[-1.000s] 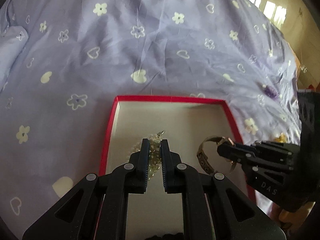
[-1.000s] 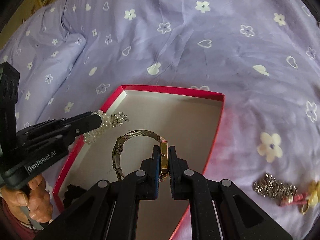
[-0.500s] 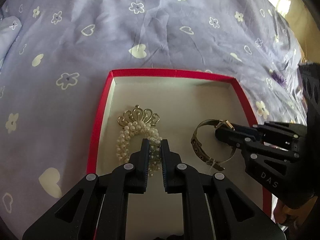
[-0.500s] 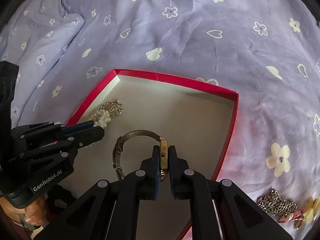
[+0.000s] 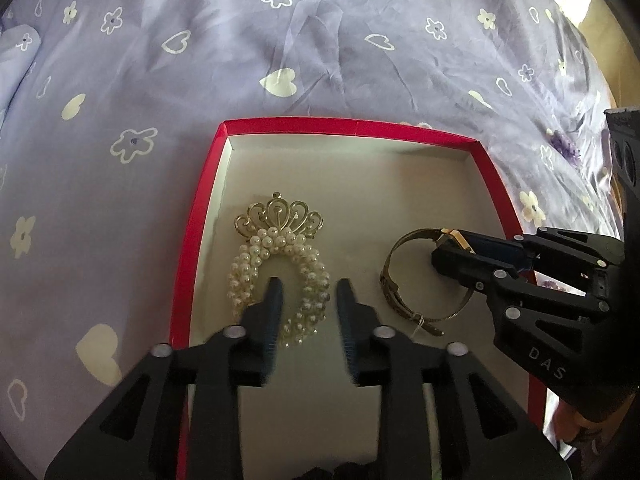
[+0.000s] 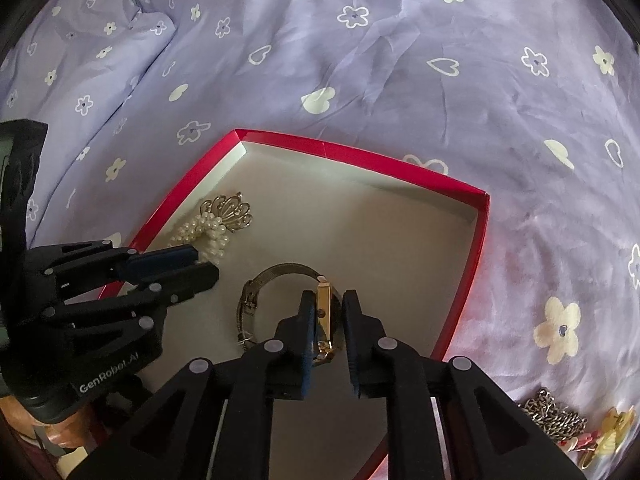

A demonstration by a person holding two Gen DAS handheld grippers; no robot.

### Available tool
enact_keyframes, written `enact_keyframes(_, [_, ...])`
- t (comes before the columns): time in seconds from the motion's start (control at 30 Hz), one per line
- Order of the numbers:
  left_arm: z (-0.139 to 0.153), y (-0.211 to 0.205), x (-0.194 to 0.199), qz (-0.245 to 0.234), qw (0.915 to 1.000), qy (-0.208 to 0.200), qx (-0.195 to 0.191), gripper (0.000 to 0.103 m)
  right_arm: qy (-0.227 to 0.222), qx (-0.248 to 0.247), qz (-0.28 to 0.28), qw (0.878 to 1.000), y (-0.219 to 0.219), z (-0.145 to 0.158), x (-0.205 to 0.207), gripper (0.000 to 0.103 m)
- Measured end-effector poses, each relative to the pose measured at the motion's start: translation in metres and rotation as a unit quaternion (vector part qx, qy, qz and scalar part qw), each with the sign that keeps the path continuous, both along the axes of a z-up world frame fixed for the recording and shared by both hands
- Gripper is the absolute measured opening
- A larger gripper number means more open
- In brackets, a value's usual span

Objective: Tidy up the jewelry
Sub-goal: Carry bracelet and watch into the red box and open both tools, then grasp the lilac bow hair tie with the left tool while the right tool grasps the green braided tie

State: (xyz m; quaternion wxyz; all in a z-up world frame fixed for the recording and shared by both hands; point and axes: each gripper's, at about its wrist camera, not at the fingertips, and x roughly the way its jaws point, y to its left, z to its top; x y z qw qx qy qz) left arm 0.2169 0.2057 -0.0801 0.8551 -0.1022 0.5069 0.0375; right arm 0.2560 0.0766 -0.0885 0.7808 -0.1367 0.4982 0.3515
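Observation:
A red-rimmed box (image 5: 208, 184) (image 6: 476, 248) lies on the purple bedspread. A pearl bracelet with a gold crown (image 5: 276, 248) (image 6: 218, 222) lies inside at the left. My left gripper (image 5: 306, 284) (image 6: 200, 264) is open, its fingers on either side of the bracelet's near loop, holding nothing. A gold watch with a mesh band (image 5: 416, 292) (image 6: 280, 300) rests on the box floor at the right. My right gripper (image 6: 325, 300) (image 5: 442, 250) is open a little, its fingers on either side of the watch case, with a gap on the right.
A silver chain (image 6: 554, 416) and a yellow-pink trinket (image 6: 612, 432) lie on the bedspread to the right of the box. A purple piece (image 5: 564, 148) lies further off. Something dark sits at the box's near end (image 5: 320, 472).
My left gripper has opened and let go of the pearl bracelet, which now lies flat in the box. My right gripper has opened slightly around the watch.

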Motion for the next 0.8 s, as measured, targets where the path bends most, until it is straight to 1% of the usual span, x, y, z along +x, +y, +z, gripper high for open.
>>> enact_keyframes(0.03, [0.002, -0.001, -0.001, 0.001, 1.0, 0.0, 0.003, 0.036, 0.0, 0.003, 0.0, 1.0, 0.0, 0.001, -0.001, 0.025])
enact_keyframes(0.07, [0.004, -0.001, -0.002, 0.002, 1.0, -0.001, 0.005, 0.044, 0.001, 0.007, 0.0, 1.0, -0.002, 0.002, -0.002, 0.028])
enact_keyframes(0.1, [0.007, 0.0, -0.004, 0.003, 1.0, -0.004, 0.005, 0.05, 0.001, 0.013, 0.0, 1.0, -0.003, 0.005, -0.003, 0.028])
enact_keyframes(0.2, [0.018, 0.001, -0.014, 0.012, 0.9998, -0.014, 0.01, 0.054, -0.004, 0.035, -0.007, 0.999, -0.015, 0.019, -0.011, 0.028])
enact_keyframes(0.23, [0.022, 0.001, -0.018, 0.016, 0.9996, -0.018, 0.013, 0.055, -0.006, 0.043, -0.011, 0.999, -0.02, 0.024, -0.013, 0.03])
enact_keyframes(0.27, [0.026, 0.001, -0.022, 0.021, 0.9994, -0.023, 0.017, 0.059, -0.008, 0.049, -0.014, 0.999, -0.024, 0.028, -0.015, 0.034])
enact_keyframes(0.3, [0.031, 0.001, -0.028, 0.027, 0.9991, -0.027, 0.02, 0.062, -0.01, 0.063, -0.019, 0.998, -0.033, 0.035, -0.019, 0.036])
enact_keyframes(0.37, [0.038, 0.001, -0.037, 0.033, 0.9986, -0.036, 0.02, 0.065, -0.015, 0.078, -0.028, 0.996, -0.046, 0.044, -0.024, 0.04])
enact_keyframes(0.43, [0.045, -0.002, -0.046, 0.037, 0.9982, -0.044, 0.019, 0.066, -0.023, 0.095, -0.041, 0.994, -0.066, 0.052, -0.031, 0.04])
enact_keyframes(0.57, [0.054, -0.013, -0.064, 0.043, 0.9972, -0.058, 0.017, 0.067, -0.029, 0.11, -0.075, 0.991, -0.103, 0.061, -0.045, 0.041])
enact_keyframes(0.7, [0.059, -0.032, -0.078, 0.034, 0.9974, -0.064, 0.003, 0.068, -0.036, 0.118, -0.108, 0.987, -0.142, 0.066, -0.059, 0.043])
enact_keyframes(0.8, [0.062, -0.048, -0.086, 0.021, 0.9975, -0.067, -0.003, 0.069, -0.04, 0.121, -0.134, 0.983, -0.17, 0.068, -0.069, 0.048])
